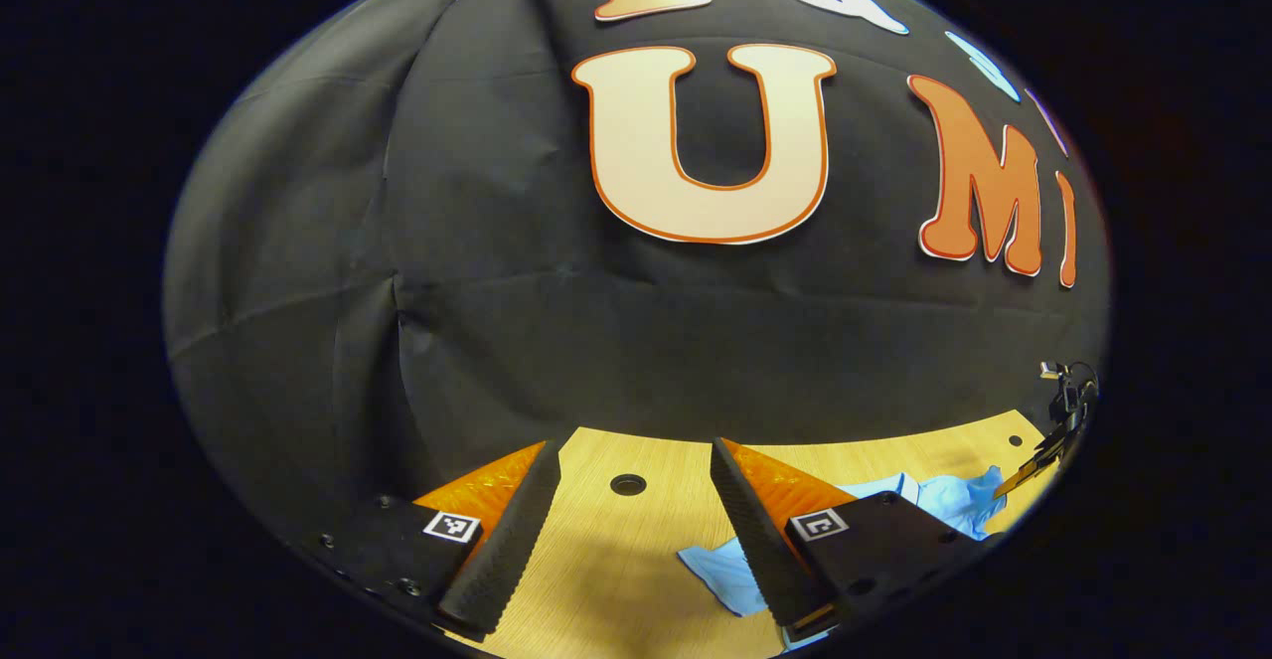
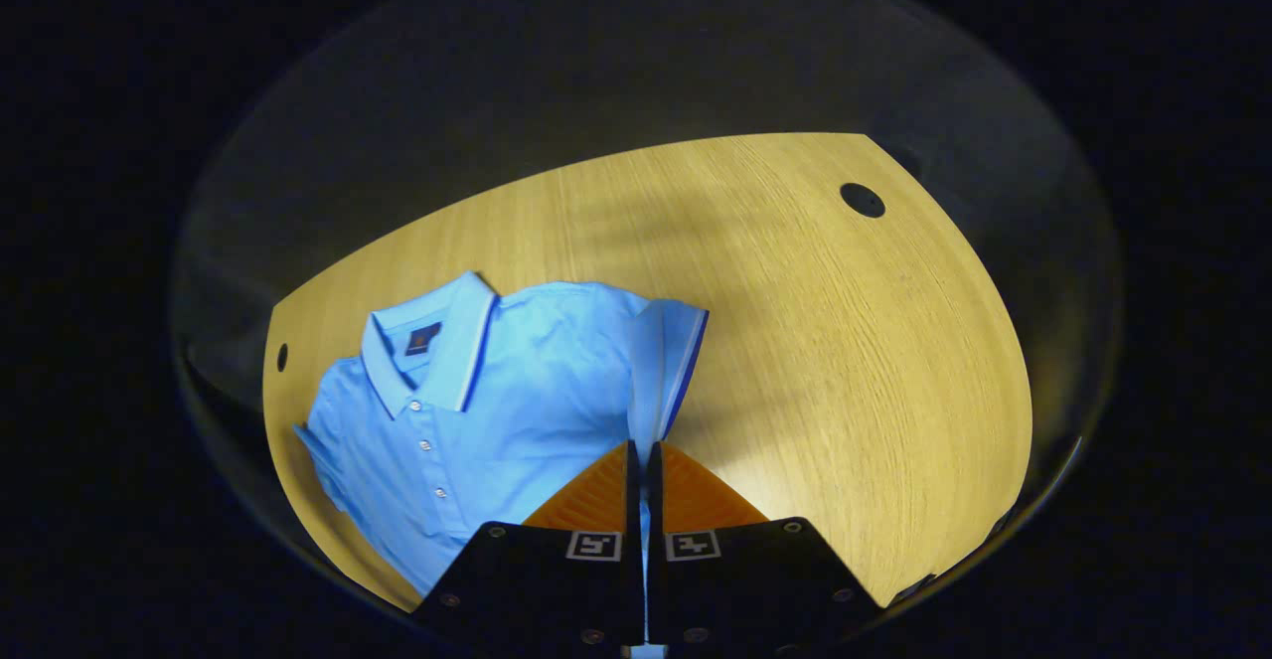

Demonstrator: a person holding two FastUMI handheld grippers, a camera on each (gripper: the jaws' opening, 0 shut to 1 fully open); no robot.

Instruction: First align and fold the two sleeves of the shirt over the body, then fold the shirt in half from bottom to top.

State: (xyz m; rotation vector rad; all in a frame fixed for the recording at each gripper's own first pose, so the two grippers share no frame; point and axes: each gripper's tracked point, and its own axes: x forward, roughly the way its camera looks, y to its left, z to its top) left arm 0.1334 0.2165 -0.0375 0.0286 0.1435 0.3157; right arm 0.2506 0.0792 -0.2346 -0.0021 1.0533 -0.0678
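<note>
Your right fingers (image 2: 641, 470) are pinched together on the sleeve (image 2: 664, 361) of the shirt (image 2: 497, 401), whose body lies to their left on the surface (image 2: 845, 361), while your left fingers (image 1: 621, 530) hang wide apart, holding nothing.

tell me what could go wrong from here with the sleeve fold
1. The right gripper is shut on the sleeve by a thin bit of fabric near its edge; it might slip out partway through the fold.
2. The left gripper is open over the bare table, beside the shirt, so nothing pins the body; pulling the sleeve could drag it askew.
3. The opposite sleeve lies bunched near the table edge and may fold unevenly.
</note>
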